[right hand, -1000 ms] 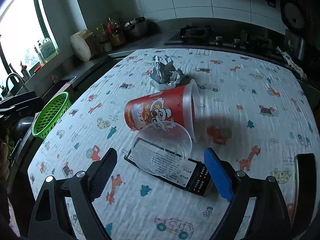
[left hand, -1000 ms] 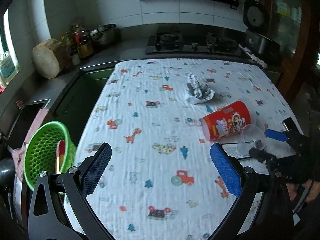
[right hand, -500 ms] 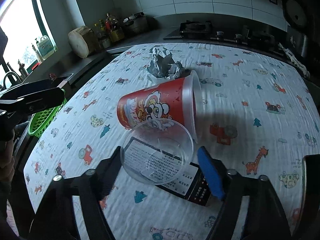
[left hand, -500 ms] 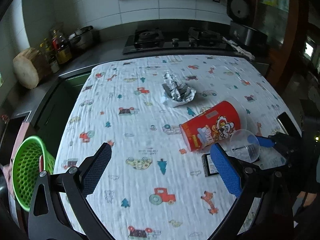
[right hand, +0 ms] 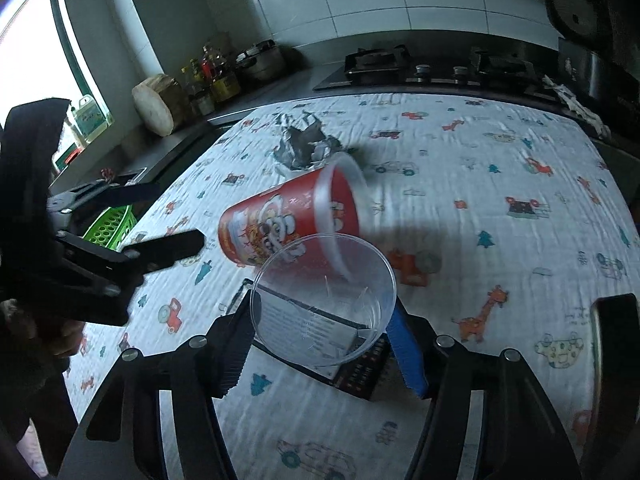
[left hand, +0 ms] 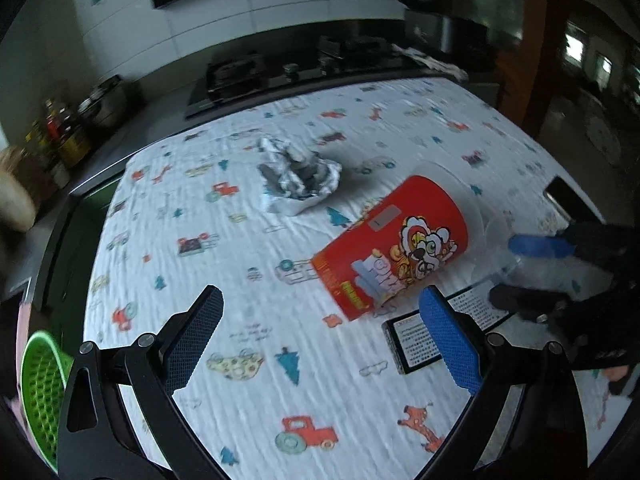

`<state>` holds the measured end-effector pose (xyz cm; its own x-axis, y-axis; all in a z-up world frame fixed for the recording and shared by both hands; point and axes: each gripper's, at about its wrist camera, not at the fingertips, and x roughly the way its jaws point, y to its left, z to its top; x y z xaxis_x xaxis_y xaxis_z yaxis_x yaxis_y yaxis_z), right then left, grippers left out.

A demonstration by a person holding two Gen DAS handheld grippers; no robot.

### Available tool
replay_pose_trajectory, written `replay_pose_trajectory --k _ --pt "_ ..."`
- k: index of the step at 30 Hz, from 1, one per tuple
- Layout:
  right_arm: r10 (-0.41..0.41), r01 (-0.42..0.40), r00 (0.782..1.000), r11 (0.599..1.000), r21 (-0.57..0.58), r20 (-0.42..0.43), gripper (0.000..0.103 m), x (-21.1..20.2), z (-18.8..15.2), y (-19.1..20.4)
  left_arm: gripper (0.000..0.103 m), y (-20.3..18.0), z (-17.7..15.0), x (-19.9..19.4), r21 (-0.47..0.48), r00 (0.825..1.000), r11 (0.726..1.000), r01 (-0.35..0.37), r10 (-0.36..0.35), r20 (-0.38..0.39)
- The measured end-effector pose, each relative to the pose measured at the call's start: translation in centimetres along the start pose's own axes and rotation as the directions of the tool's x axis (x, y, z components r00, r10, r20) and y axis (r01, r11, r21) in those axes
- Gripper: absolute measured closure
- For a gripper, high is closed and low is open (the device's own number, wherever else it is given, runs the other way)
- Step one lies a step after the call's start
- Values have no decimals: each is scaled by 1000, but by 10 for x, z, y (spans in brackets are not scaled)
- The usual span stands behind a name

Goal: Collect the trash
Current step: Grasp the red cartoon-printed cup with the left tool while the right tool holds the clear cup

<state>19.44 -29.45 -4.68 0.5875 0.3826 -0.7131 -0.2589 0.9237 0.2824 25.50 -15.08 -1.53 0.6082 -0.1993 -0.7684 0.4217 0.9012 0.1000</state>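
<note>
A red snack cup (left hand: pixel 396 248) (right hand: pixel 288 224) lies on its side on the printed tablecloth. Behind it sits a crumpled foil wad (left hand: pixel 298 180) (right hand: pixel 306 146). A clear plastic cup (right hand: pixel 324 300) (left hand: pixel 496 248) is between the closing jaws of my right gripper (right hand: pixel 320 332) (left hand: pixel 516 272), and both pads touch its sides. Under it lies a flat black box with white text (right hand: pixel 360 376) (left hand: pixel 412 340). My left gripper (left hand: pixel 320 296) (right hand: pixel 176 216) hangs open over the cloth just in front of the red cup's base, holding nothing.
A green basket (left hand: pixel 40 392) (right hand: pixel 110 226) stands off the table's left edge. A dark phone (left hand: pixel 568 200) (right hand: pixel 612 360) lies at the right edge. A gas hob (left hand: pixel 280 68), bottles and a wooden block (right hand: pixel 154 106) line the back counter.
The right jaws have narrowed onto the clear cup, which now sits closer to the camera. The left gripper has swung right and lower toward the red cup; the basket has slid to the view's edge.
</note>
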Motion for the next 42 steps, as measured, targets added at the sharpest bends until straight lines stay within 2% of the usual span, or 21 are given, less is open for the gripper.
replay_pose_trajectory --k 8,13,18,26,29,31,39,42 --pt "-2 2 1000 999 38 -1 43 -8 -1 -17 6 -20 8 21 103 999 994 41 -41 -2" --pt "-9 9 1000 999 48 -6 43 -7 -1 -23 6 -34 15 32 202 998 978 56 -57 2" --pt "-15 16 1000 998 58 -10 43 -5 0 -28 6 -41 21 43 250 996 964 87 -88 -4" --pt "-23 24 1000 998 63 -17 43 -1 1 -31 7 -42 24 55 252 989 957 146 -146 -19" --pt "-26 27 1000 997 68 -17 43 -1 1 -33 14 -40 25 60 240 986 956 167 -164 -35" --pt "-28 30 999 997 71 -18 43 -2 1 -34 14 -39 25 60 238 985 956 173 -171 -31" --pt "-32 33 999 996 81 -15 43 -3 0 -34 32 -37 24 57 228 988 961 156 -154 -25" --pt "-28 29 1000 996 79 -13 43 -4 0 -32 34 -35 24 56 218 988 963 157 -153 -32"
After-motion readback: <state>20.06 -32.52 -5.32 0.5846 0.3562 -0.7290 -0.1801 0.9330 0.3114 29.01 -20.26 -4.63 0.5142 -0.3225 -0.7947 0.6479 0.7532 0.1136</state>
